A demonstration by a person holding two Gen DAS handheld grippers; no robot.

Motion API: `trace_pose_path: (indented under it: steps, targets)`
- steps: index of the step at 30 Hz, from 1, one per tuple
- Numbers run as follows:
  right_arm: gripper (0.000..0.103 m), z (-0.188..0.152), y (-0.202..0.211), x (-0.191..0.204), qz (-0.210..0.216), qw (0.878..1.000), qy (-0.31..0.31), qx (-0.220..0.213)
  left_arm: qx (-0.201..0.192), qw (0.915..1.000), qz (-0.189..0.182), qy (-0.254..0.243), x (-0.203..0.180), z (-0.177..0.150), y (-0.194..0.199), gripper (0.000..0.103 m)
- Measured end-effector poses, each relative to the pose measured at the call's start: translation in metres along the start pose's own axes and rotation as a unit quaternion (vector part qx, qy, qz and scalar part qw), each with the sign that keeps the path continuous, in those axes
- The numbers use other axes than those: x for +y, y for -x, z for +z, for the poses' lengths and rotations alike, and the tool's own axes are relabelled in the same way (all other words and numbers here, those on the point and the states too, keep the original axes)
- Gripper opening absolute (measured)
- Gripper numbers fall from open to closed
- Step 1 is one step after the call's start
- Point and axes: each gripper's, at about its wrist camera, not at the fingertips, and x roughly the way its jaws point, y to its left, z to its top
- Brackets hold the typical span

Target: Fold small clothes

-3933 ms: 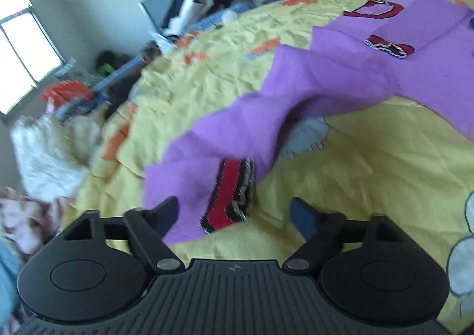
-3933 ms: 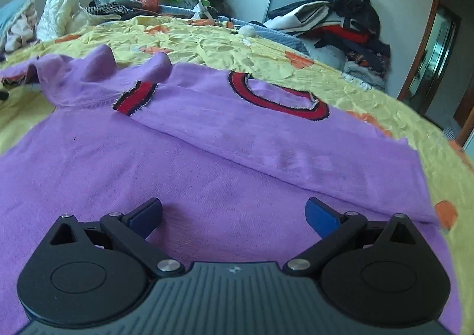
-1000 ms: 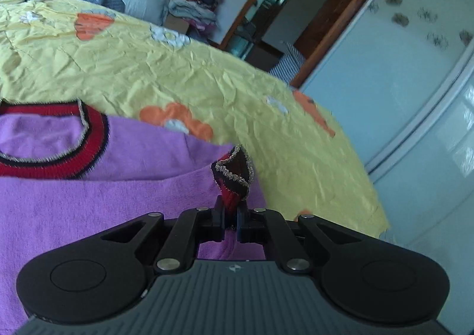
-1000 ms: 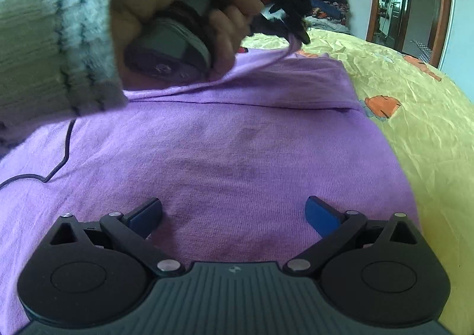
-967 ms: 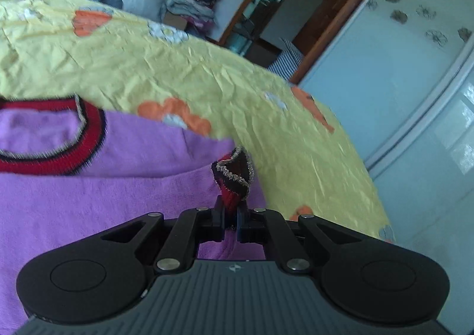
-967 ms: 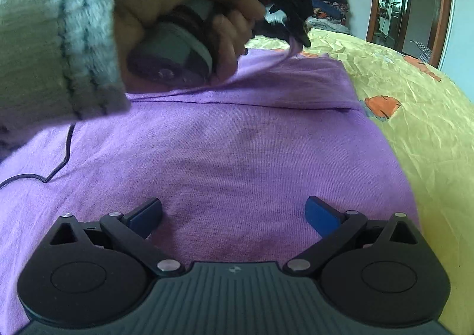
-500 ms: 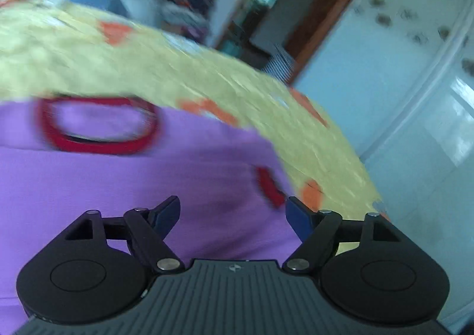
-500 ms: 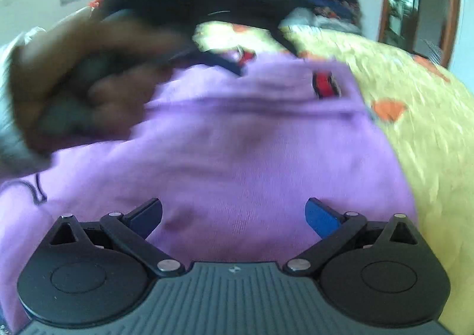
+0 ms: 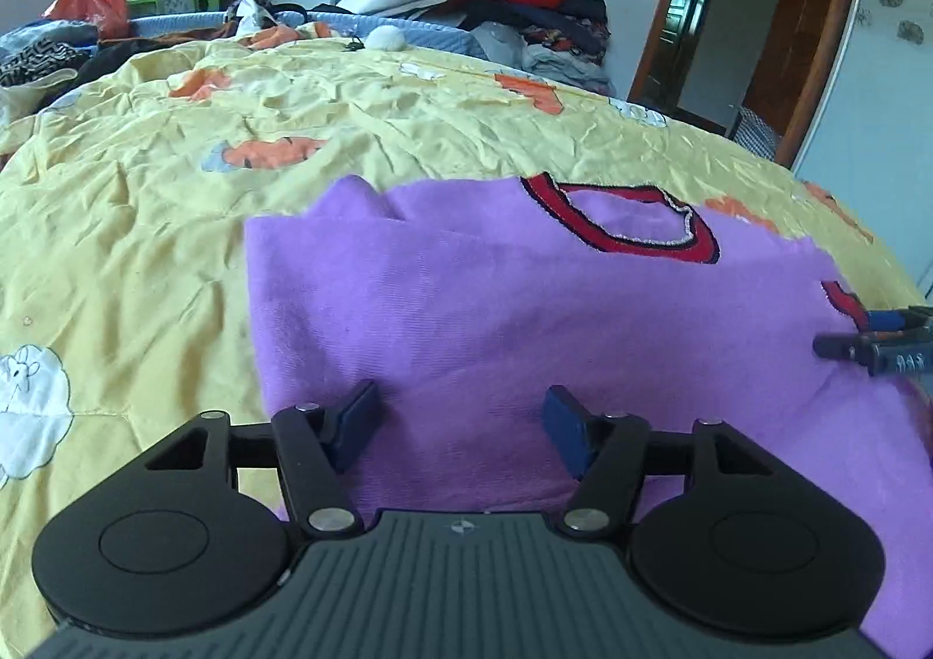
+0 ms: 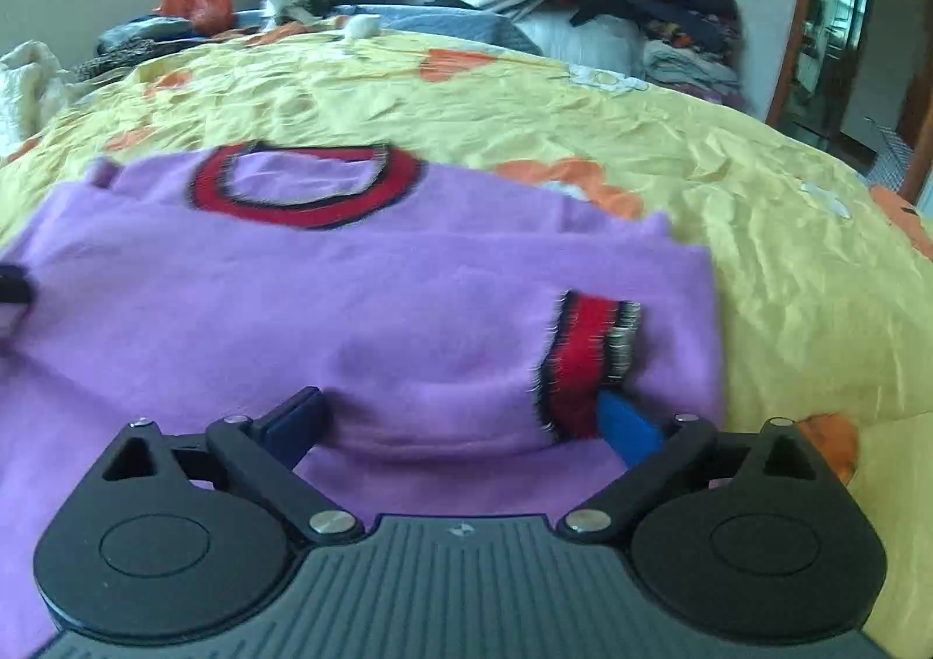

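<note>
Purple sweater (image 9: 525, 321) lies flat on the yellow bedspread (image 9: 146, 227), both sleeves folded in, red cuff (image 10: 589, 361) on top; left tongs (image 9: 460, 426) spread but closing, nothing between them; right tongs (image 10: 460, 420) released, over the lower part; judged next: grip the hem, fold toward red collar (image 10: 309, 186).

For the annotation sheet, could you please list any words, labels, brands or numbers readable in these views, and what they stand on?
No readable text in either view.
Small round emblem on the left gripper housing: a mark, no letters legible.
The same emblem on the right gripper.
Purple sweater: no print or label showing.
</note>
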Motion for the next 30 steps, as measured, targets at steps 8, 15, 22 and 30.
trace_pose_path:
  steps: [8,15,22,30]
  targets:
    - [0.103,-0.037,0.069,0.001,0.060,0.998,-0.002,-0.030,0.013,0.9982,-0.055,-0.019,-0.004,-0.043,0.062,0.079]
    - [0.103,-0.109,0.100,0.027,0.058,0.998,0.039,0.003,0.027,0.9959,-0.015,-0.085,-0.020,-0.111,0.106,0.090]
    - [0.103,-0.180,0.175,0.014,0.056,0.998,0.039,0.001,0.030,0.9959,0.003,-0.085,-0.018,-0.163,0.156,0.101]
    - [0.103,-0.223,0.220,-0.003,0.071,0.996,0.047,0.008,0.045,0.9976,-0.051,0.014,0.022,-0.191,0.183,0.091]
